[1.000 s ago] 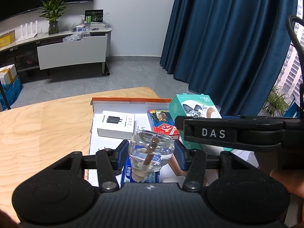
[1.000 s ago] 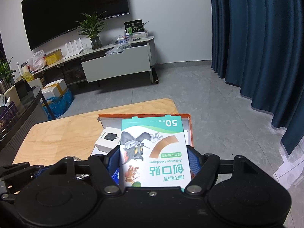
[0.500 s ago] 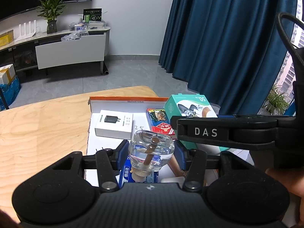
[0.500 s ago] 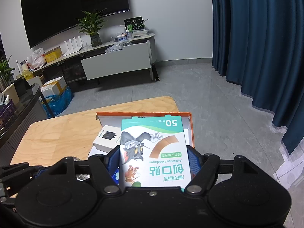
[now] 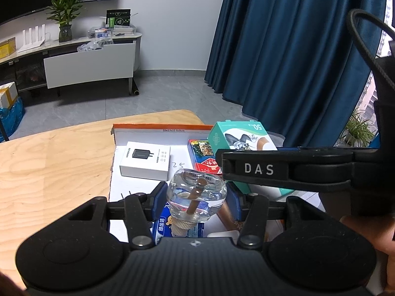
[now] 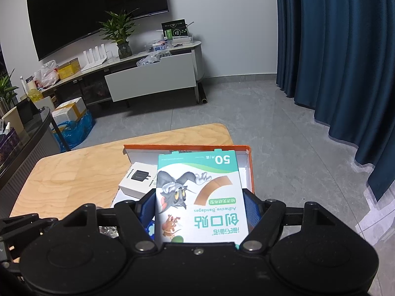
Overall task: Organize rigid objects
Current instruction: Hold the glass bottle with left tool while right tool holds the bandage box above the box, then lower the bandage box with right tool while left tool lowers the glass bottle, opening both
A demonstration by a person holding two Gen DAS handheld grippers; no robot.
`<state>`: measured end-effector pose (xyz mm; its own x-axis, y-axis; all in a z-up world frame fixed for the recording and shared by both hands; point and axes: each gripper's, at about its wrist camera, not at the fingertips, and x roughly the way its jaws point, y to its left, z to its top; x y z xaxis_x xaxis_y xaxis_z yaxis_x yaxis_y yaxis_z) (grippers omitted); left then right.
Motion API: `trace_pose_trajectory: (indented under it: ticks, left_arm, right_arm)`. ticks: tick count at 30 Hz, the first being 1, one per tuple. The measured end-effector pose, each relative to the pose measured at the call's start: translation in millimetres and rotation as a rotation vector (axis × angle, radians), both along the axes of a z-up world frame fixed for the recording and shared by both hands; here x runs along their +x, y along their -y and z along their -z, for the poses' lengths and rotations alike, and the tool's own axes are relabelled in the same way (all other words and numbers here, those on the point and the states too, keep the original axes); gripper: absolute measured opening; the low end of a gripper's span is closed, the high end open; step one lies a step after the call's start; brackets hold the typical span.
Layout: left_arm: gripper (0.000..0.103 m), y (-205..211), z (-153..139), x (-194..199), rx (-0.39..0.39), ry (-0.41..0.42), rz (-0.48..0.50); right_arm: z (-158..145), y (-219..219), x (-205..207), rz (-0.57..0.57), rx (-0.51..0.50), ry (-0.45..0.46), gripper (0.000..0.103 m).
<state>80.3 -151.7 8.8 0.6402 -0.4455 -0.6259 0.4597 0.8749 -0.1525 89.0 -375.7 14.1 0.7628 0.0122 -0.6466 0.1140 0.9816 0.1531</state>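
The bandage box, light stiff card printed "Adhesive Bandages" and "50", is clamped by its long sides in the right tongs above the orange-rimmed tray on the worktop. The left tongs grip a clear glass bottle: smooth, breakable, best held across its body. The white charger box reads "UGREEN".

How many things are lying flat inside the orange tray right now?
2 clearly: the white charger box at the left and the red card pack beside it. The grippers hide the tray's near part, so more may be there.
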Motion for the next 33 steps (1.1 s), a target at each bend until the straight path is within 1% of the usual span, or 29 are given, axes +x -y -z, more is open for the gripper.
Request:
trace_pose_trajectory:
  ticks: [12, 20, 24, 30, 31, 33]
  left_arm:
    - [0.052, 0, 3, 4, -0.003, -0.011, 0.001]
    - [0.052, 3, 4, 9, -0.004, -0.010, 0.006]
    - [0.052, 6, 6, 13, -0.012, -0.017, 0.014]
    - [0.052, 18, 7, 17, -0.035, -0.026, 0.041]
    - [0.055, 20, 8, 18, -0.043, -0.032, 0.047]
    - [0.066, 24, 9, 19, -0.052, -0.047, 0.049]
  right_arm:
    - [6, 2, 11, 0.004, -0.002, -0.021, 0.085]
    - [11, 3, 35, 0.031, -0.019, -0.041, 0.085]
    - [8, 9, 41, 0.072, -0.023, -0.028, 0.088]
    - [-11, 25, 16, 0.112, -0.007, 0.042, 0.089]
    - [-15, 27, 12, 0.116, -0.010, 0.053, 0.089]
    - [-21, 31, 2, 0.133, -0.019, 0.070, 0.090]
